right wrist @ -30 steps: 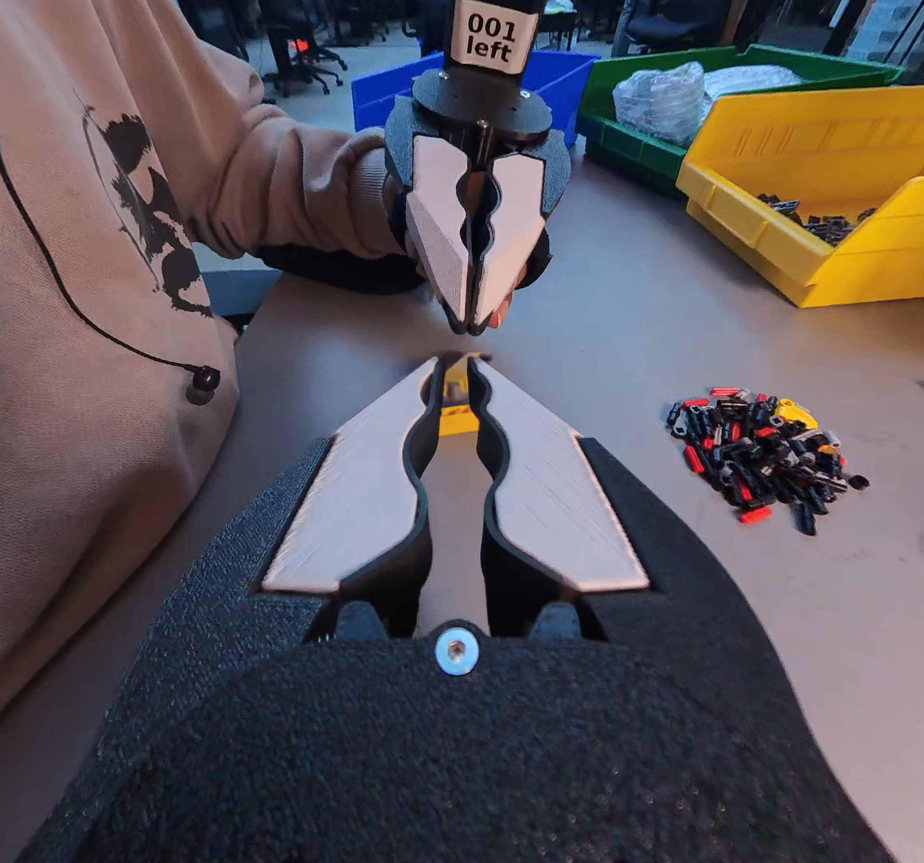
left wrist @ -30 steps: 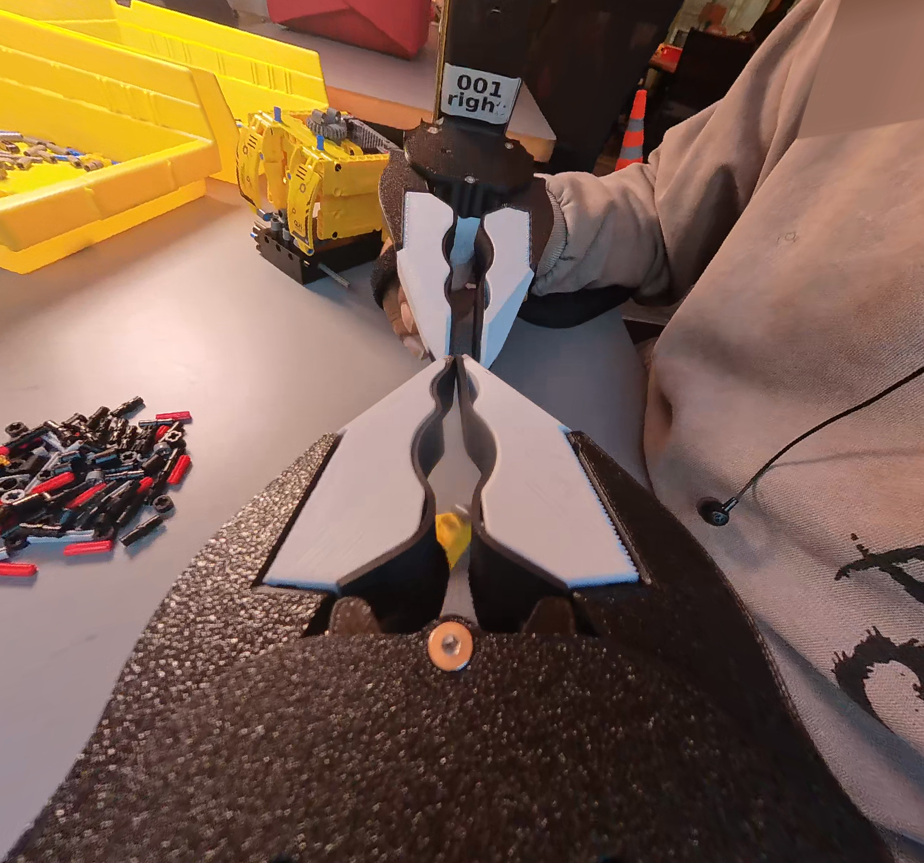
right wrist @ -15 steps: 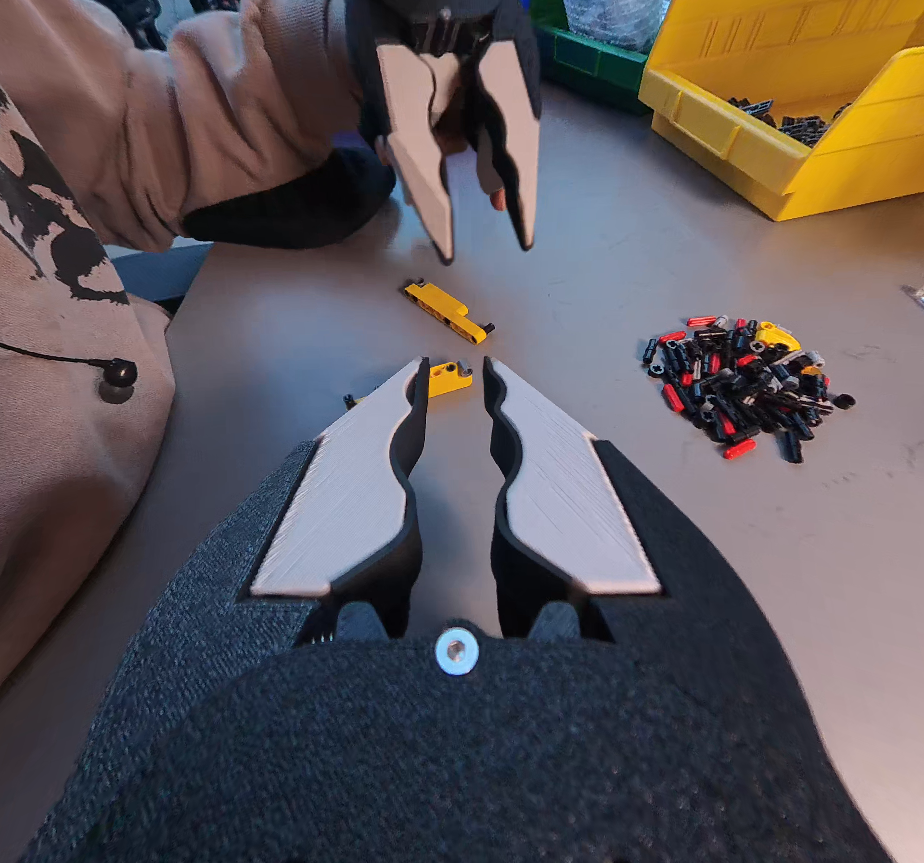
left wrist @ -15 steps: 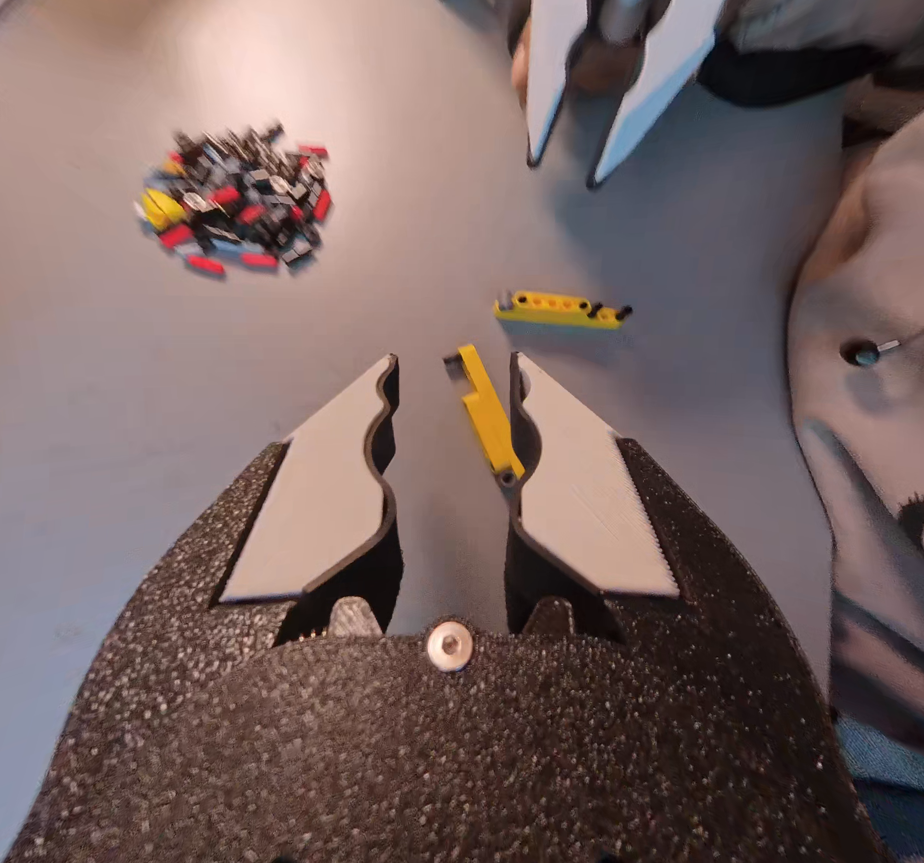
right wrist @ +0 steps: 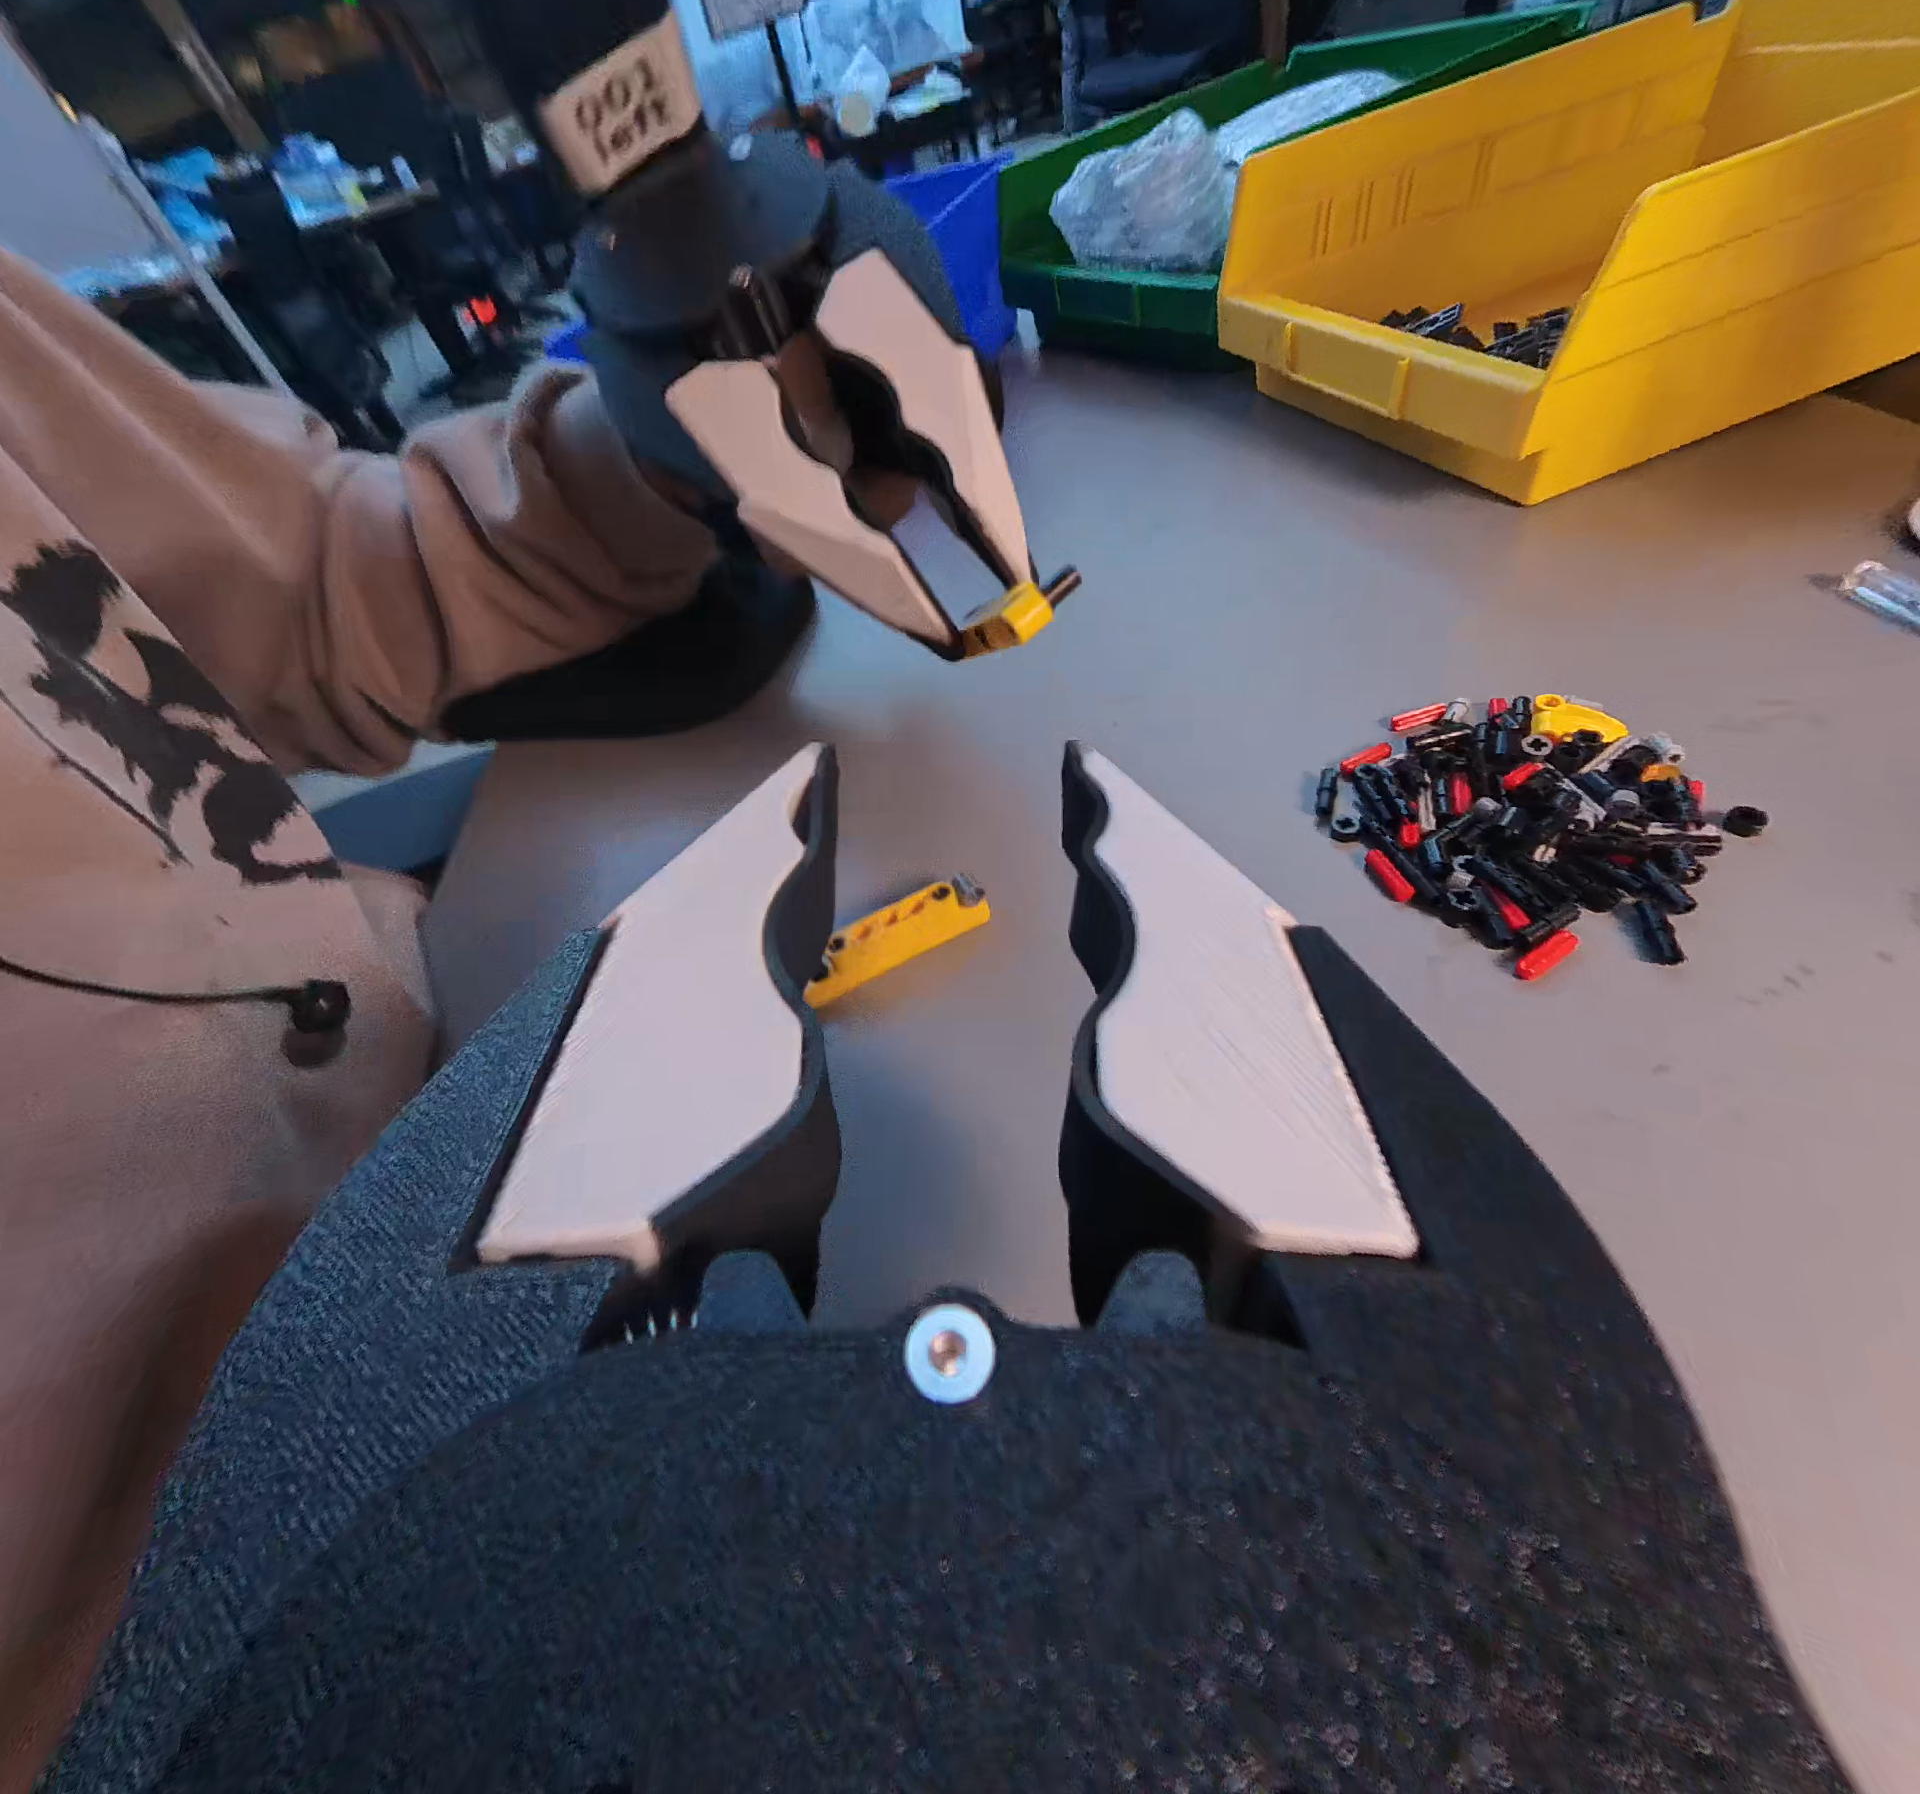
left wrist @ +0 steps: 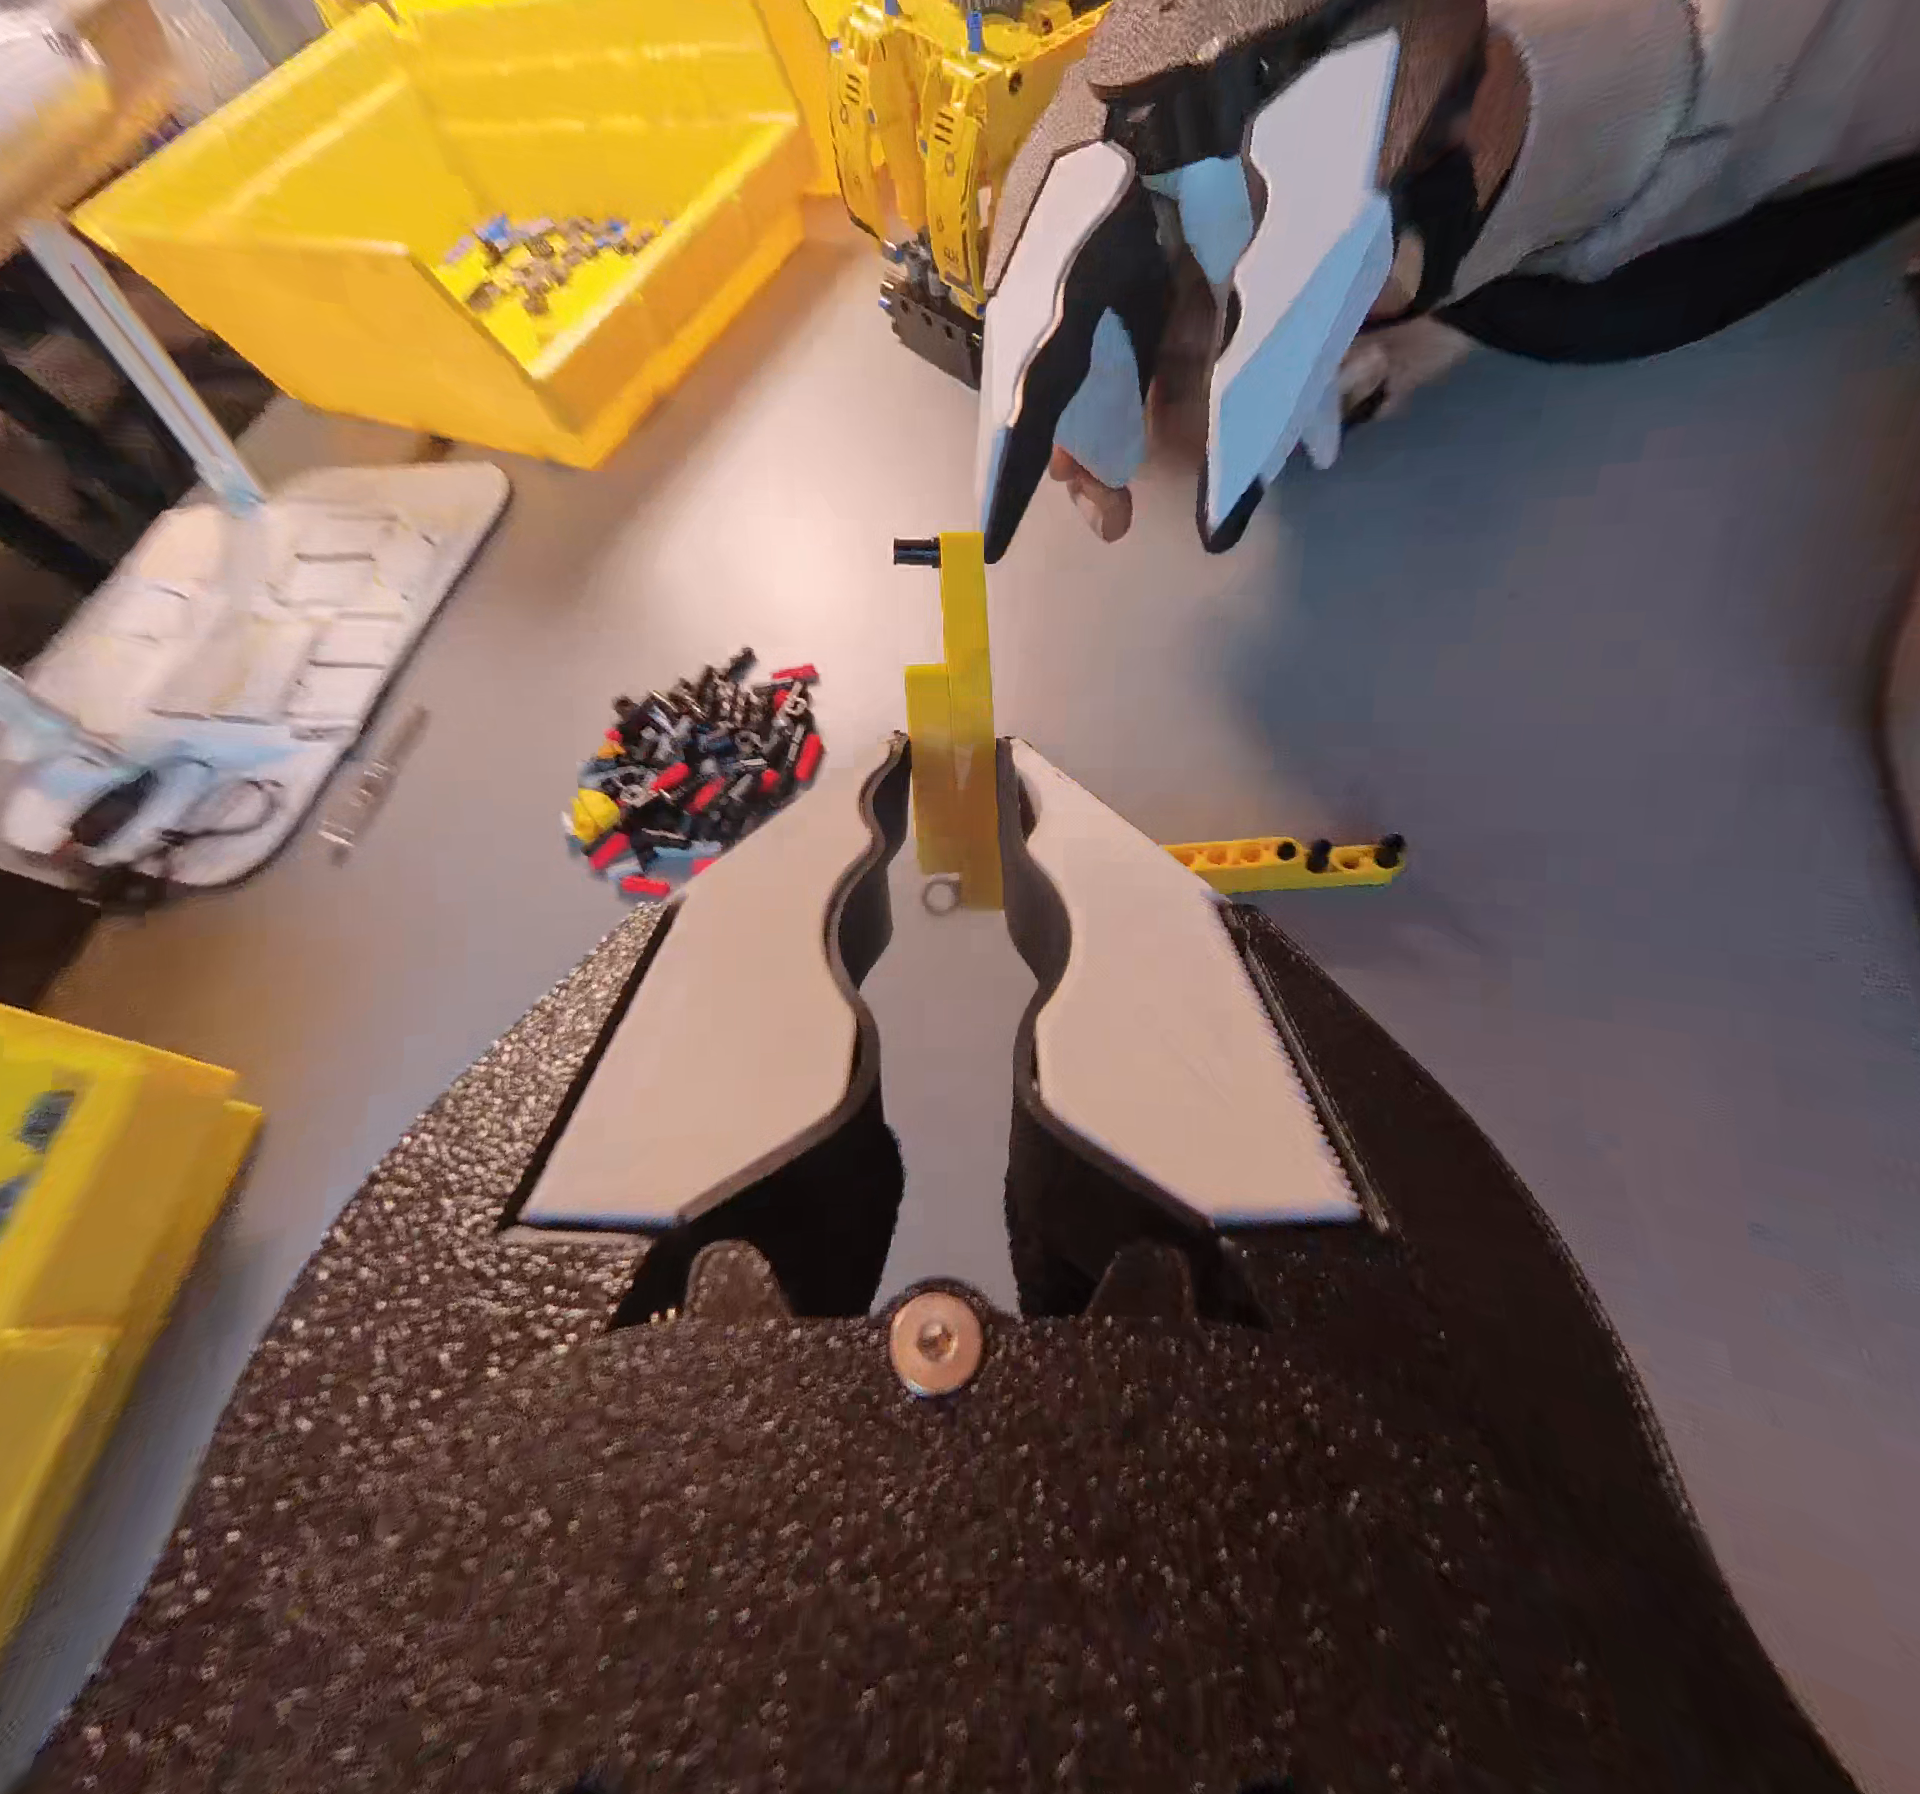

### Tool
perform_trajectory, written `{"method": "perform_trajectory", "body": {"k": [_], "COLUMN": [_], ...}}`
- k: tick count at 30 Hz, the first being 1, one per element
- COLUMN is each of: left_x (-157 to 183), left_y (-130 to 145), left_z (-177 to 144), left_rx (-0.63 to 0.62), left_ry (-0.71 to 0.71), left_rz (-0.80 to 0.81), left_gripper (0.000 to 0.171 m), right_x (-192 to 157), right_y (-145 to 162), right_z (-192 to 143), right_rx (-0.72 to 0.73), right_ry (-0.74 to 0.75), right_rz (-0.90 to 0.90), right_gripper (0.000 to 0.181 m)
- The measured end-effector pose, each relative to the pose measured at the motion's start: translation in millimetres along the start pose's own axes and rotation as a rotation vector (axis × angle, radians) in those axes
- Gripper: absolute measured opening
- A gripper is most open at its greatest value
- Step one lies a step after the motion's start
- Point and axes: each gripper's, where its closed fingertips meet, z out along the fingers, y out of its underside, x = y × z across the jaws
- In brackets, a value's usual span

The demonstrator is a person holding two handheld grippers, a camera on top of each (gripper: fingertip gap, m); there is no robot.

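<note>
Left tongs (left wrist: 954, 757) clamped on a yellow beam (left wrist: 961, 705) above the counter (left wrist: 1558, 705); right tongs (right wrist: 948, 757), apart, hover over a second yellow beam (right wrist: 904, 934); the left handle bears a label (right wrist: 620, 115).

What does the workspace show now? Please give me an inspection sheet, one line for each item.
Surface: grey table, no spills seen.
Job's things: yellow beam in left gripper; second yellow beam flat on table.
Clutter: pile of small pins.
Grippers: left shut on beam; right gripper open, empty.
Cables: thin black cord on person's sweatshirt.
Surroundings: yellow bin, green bin, yellow model.
</note>
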Motion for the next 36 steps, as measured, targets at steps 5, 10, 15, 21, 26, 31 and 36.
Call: {"method": "perform_trajectory", "body": {"k": [5, 10, 15, 21, 26, 31, 36], "left_x": [10.0, 13.0, 0.4, 24.9, 24.9, 30.8, 50.6], "left_y": [-16.4, -25.8, -66.3, -97.2, -83.5, -58.6, -46.6], "left_z": [19.7, 26.3, -5.0, -23.5, -21.4, -8.8, 6.2], "left_rx": [0.006, 0.023, 0.43, 0.638, 0.545, 0.358, 0.264], "left_ry": [-0.137, -0.23, -0.011, 0.308, 0.278, 0.263, 0.31], "left_rz": [0.232, 0.369, -0.233, -0.403, -0.337, -0.234, -0.168], "left_gripper": [0.015, 0.014, 0.044, 0.007, 0.006, 0.006, 0.006], "right_x": [12.1, 10.2, -7.8, -33.6, -28.6, -21.0, -30.6], "right_y": [-8.3, -0.3, -64.2, -67.3, -41.6, -34.6, -10.0], "right_z": [-0.5, 2.1, -31.6, -23.0, -9.4, -15.1, -7.4], "right_rx": [0.045, 0.029, 0.396, 0.439, 0.251, 0.124, -0.031], "right_ry": [0.037, 0.019, -0.057, -0.141, -0.152, -0.074, -0.089], "right_rz": [0.179, 0.193, 0.018, -0.043, -0.017, -0.185, -0.313], "right_gripper": [0.046, 0.007, 0.007, 0.006, 0.008, 0.026, 0.009]}}
